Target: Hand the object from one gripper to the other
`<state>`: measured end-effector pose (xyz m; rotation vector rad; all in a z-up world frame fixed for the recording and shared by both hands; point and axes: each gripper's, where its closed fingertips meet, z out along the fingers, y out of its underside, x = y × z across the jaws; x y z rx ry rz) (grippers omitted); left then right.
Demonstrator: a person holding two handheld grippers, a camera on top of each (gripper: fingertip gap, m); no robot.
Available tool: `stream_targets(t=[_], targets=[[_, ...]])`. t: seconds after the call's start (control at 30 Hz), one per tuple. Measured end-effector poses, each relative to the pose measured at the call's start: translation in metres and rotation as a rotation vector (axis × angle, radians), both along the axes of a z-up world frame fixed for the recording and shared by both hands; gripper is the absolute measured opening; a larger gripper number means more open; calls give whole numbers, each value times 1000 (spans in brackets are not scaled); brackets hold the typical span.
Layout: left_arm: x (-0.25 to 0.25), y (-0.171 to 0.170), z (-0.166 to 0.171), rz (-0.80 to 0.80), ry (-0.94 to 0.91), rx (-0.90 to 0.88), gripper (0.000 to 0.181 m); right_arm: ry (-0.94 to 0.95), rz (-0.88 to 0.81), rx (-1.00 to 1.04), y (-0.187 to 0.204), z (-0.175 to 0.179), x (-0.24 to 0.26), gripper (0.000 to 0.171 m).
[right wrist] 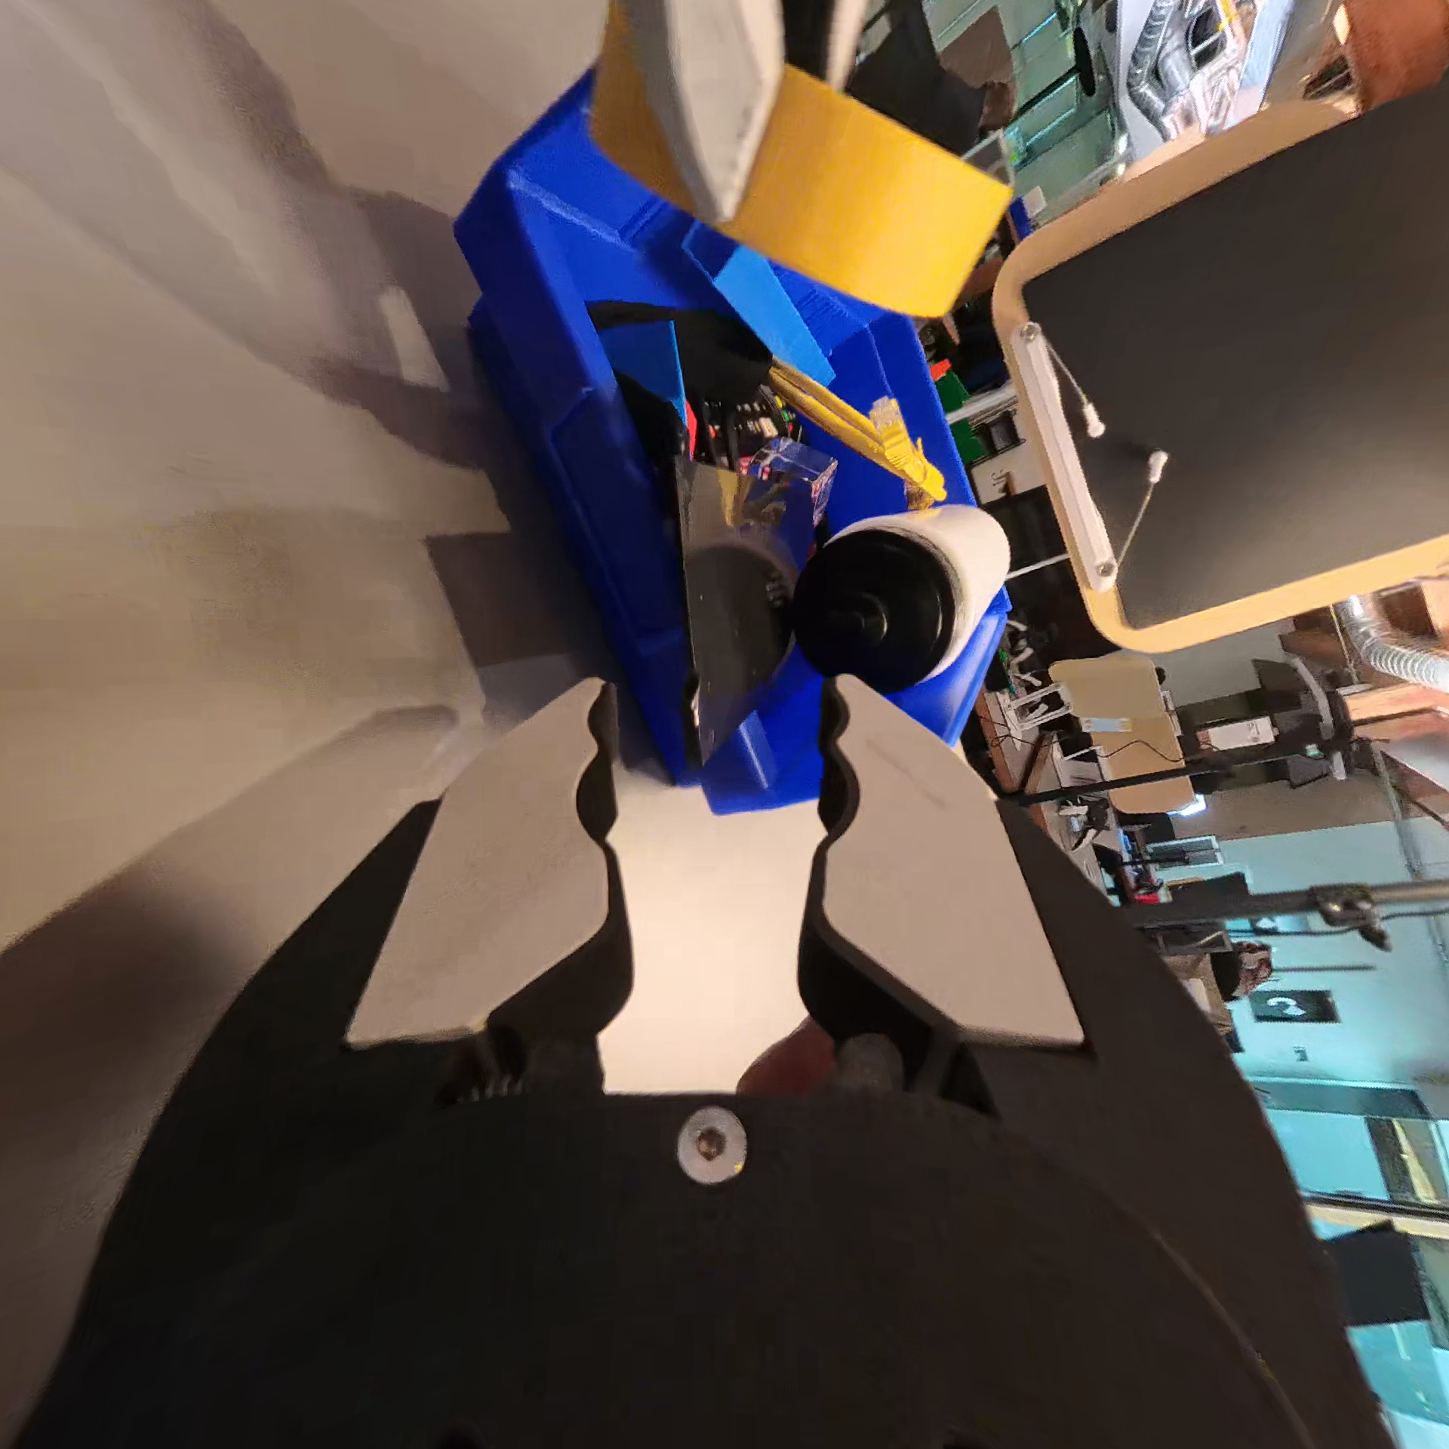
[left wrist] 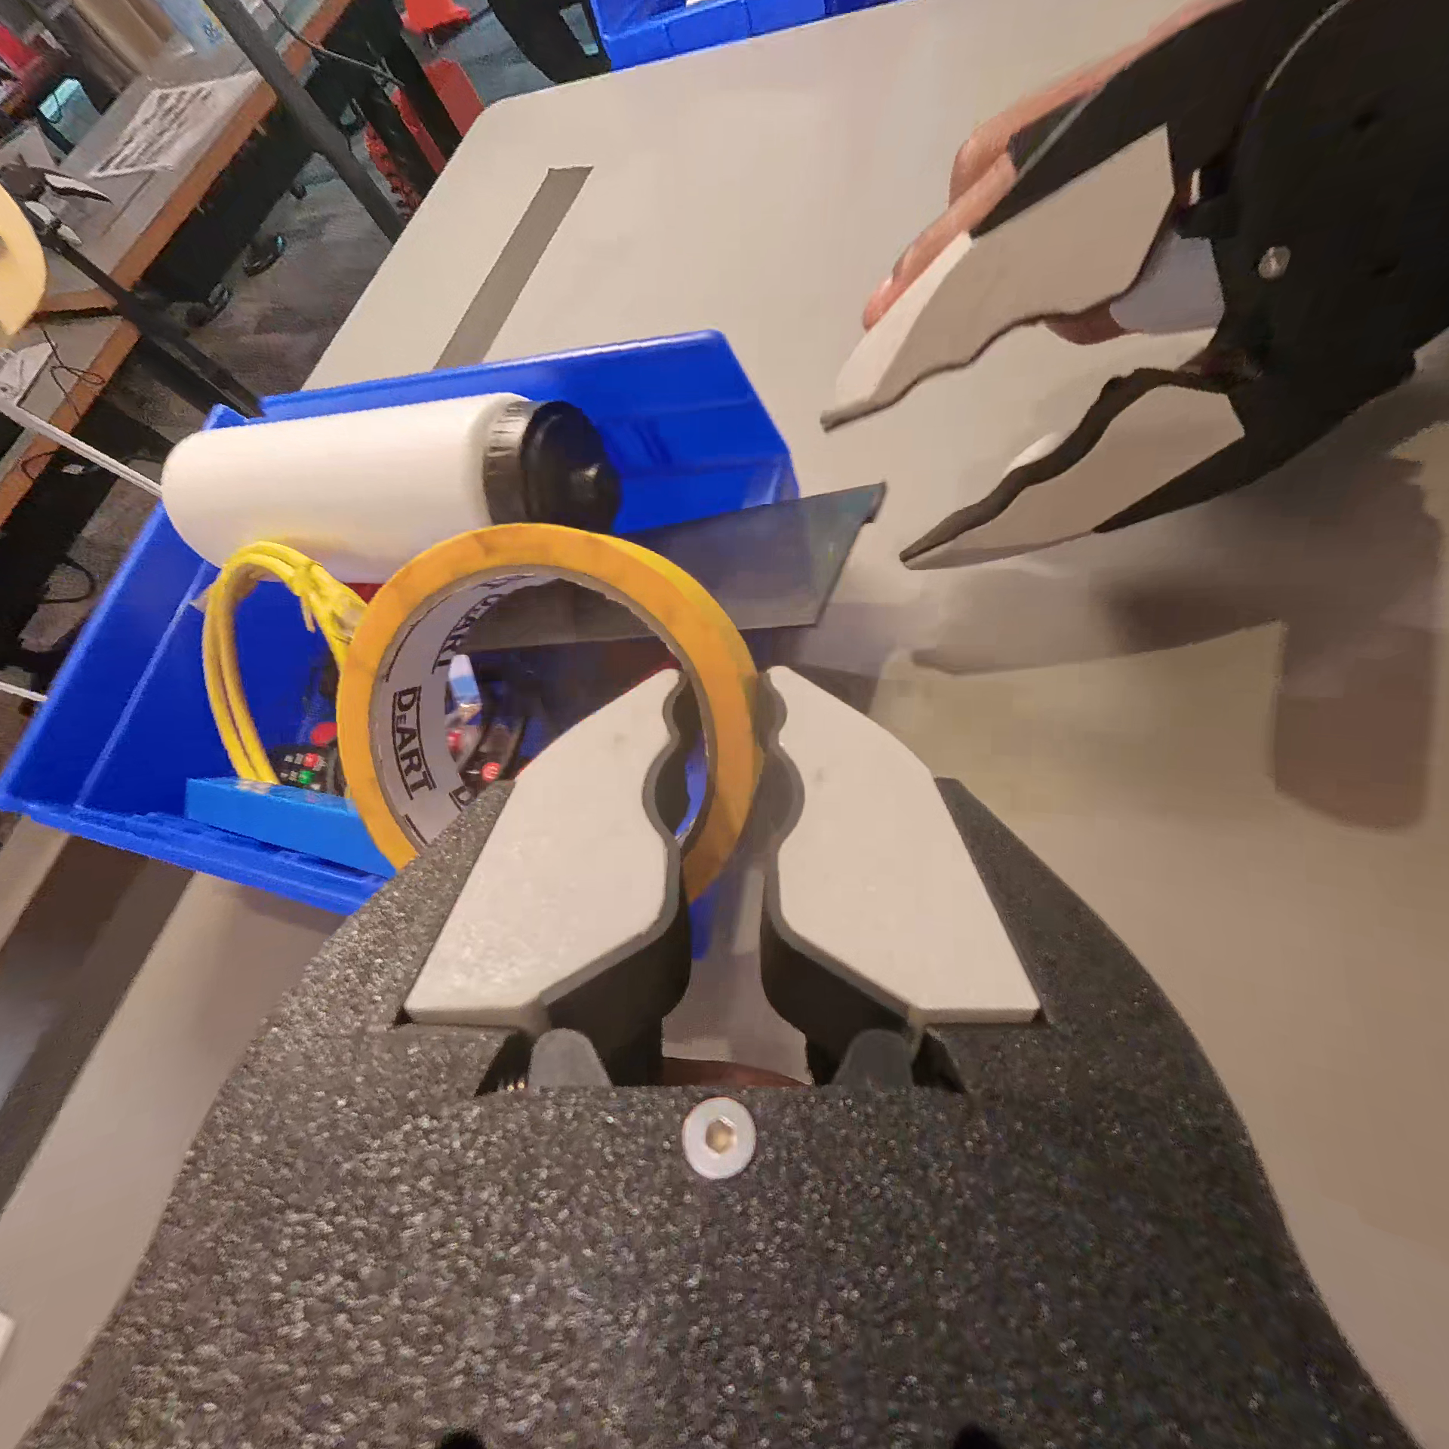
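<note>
My left gripper (left wrist: 723,690) is shut on a yellow tape roll (left wrist: 549,549): one finger is inside the ring, the other outside, pinching the wall. The roll stands upright, held above the near edge of a blue bin (left wrist: 682,392). My right gripper (left wrist: 870,490) is open and empty to the right of the roll, pointing towards it with a gap between. In the right wrist view my right gripper (right wrist: 715,694) is open over the table, and the tape roll (right wrist: 855,196) shows at the top, held by a left finger (right wrist: 706,102).
The blue bin (right wrist: 549,259) on the grey table (left wrist: 784,196) holds a white bottle with a black cap (left wrist: 337,470), a yellow cable (left wrist: 235,627), a dark flat sheet (left wrist: 768,564) and small items. A hand (left wrist: 941,235) grips the right gripper. Desks stand beyond the table. The gap from one gripper's tips to the other's is roughly 10 cm.
</note>
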<state>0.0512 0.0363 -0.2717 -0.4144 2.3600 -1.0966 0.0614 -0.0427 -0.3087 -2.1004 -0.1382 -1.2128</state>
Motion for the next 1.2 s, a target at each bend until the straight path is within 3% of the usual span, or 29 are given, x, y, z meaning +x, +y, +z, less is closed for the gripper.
stream_targets(t=[0.07,0.17,0.3,0.53,0.9,1.07,1.2], targets=[[14,4,9,-2,-17,4,16,10,-11,-49,5,-7,10,44],[34,11,22,-8,-60,-22,16,27,-9,-85,5,-12,18,9],[48,15,20,-37,-138,-84,17,48,-49,-17,-8,-5,26,6],[38,17,-12,-190,-82,63,17,179,-90,149,-30,21,37,3],[42,19,-30,-299,20,259,33,237,-92,122,-18,44,30,3],[42,18,-23,-338,16,193,42,250,-54,114,-10,57,23,3],[46,13,2,-352,-69,-22,42,317,9,182,-2,72,20,3]])
